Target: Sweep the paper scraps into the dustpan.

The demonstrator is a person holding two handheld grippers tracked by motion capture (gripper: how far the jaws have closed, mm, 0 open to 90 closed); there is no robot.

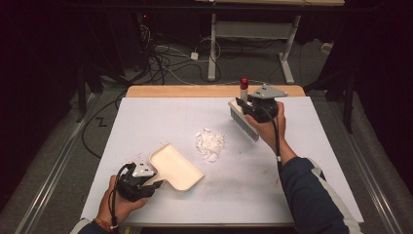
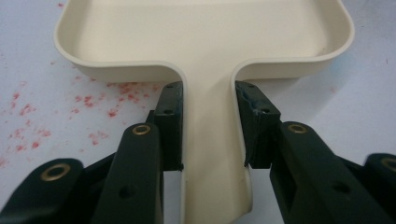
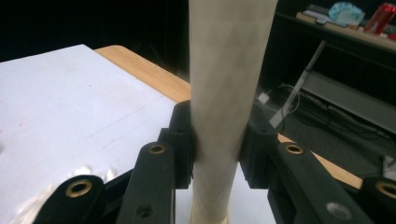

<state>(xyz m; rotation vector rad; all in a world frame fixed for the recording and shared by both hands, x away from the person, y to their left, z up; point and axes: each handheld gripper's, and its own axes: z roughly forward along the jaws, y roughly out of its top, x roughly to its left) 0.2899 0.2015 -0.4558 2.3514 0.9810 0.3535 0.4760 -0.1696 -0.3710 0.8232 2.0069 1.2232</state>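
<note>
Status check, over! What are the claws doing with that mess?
Left claw shut on dustpan handle. Right claw shut on brush handle. White scraps between them, unswept. Nothing in the way.

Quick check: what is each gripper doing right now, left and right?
Left gripper: closed on the cream dustpan, gripping its handle.
Right gripper: closed on the brush, gripping its handle.

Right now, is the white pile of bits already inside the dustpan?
No, the white pile lies on the table, apart from the empty dustpan.
</note>
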